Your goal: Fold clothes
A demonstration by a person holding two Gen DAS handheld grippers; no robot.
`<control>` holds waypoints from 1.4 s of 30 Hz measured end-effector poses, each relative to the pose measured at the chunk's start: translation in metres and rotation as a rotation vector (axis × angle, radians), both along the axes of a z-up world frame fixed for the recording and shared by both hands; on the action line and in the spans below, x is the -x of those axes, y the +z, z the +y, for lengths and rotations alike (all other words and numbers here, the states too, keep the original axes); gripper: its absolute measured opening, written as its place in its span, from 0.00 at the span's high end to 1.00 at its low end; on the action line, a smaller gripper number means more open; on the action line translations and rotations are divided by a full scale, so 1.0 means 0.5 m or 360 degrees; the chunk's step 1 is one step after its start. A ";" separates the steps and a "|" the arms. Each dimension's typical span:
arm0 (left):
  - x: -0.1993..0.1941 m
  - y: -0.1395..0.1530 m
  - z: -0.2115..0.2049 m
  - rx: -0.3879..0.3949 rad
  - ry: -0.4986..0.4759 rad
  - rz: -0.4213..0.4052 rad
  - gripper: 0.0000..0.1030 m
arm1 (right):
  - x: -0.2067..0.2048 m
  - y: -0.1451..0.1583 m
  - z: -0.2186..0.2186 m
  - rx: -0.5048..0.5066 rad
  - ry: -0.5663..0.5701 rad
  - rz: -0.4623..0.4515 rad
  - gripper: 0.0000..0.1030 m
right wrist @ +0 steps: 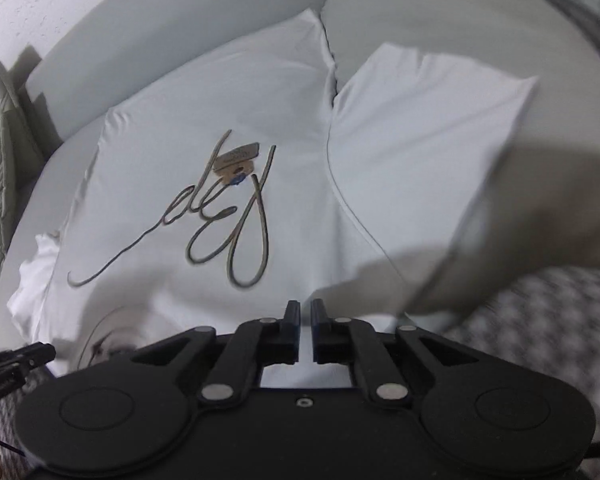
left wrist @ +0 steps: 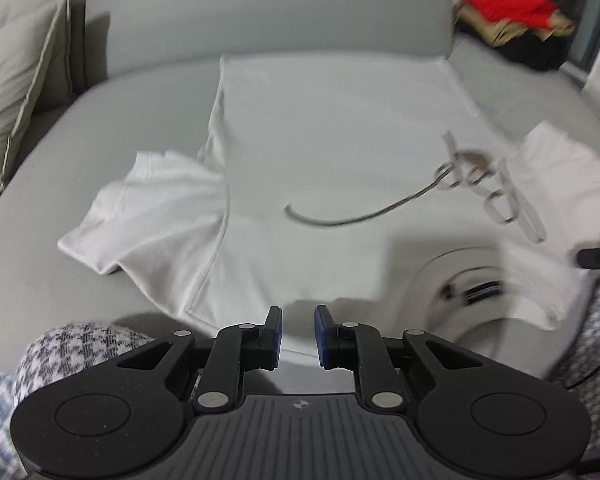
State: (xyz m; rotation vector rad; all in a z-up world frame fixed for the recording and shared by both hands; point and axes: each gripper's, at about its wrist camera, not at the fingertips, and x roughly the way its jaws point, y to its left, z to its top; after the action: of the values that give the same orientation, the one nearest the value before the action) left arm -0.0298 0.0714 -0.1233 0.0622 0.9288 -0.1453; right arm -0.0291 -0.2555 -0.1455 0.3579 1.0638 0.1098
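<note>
A white T-shirt [left wrist: 320, 140] lies flat, front up, on a grey sofa seat [left wrist: 140, 92]. Its near end is the collar [left wrist: 460, 280]. A grey script print [right wrist: 228, 220] and a small paper tag [right wrist: 236, 158] sit on the chest. One short sleeve [left wrist: 140, 216] is spread out to the left, the other [right wrist: 420, 120] to the right. My left gripper [left wrist: 298, 316] hovers open over the near shoulder edge, with nothing between its fingers. My right gripper [right wrist: 306, 308] hangs over the shirt near the collar, its jaws a narrow slit apart and empty.
The grey sofa backrest [left wrist: 260, 12] runs behind the shirt, and a pale cushion [left wrist: 16, 80] stands at the left. A pile of red, tan and black clothes [left wrist: 512, 20] lies at the back right. Checked fabric [left wrist: 72, 344] [right wrist: 540, 320] borders the seat's near edge.
</note>
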 end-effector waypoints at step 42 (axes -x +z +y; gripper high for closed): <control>-0.052 0.017 -0.073 -0.0067 0.0074 0.0207 0.32 | -0.053 -0.025 -0.326 -0.0401 -0.0849 -0.0334 0.80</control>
State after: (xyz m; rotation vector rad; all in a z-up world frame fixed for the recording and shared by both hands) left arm -0.0037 0.0351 -0.1145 0.0706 1.0628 -0.0871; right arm -0.0028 -0.4185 -0.1580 0.8283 0.7195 -0.1947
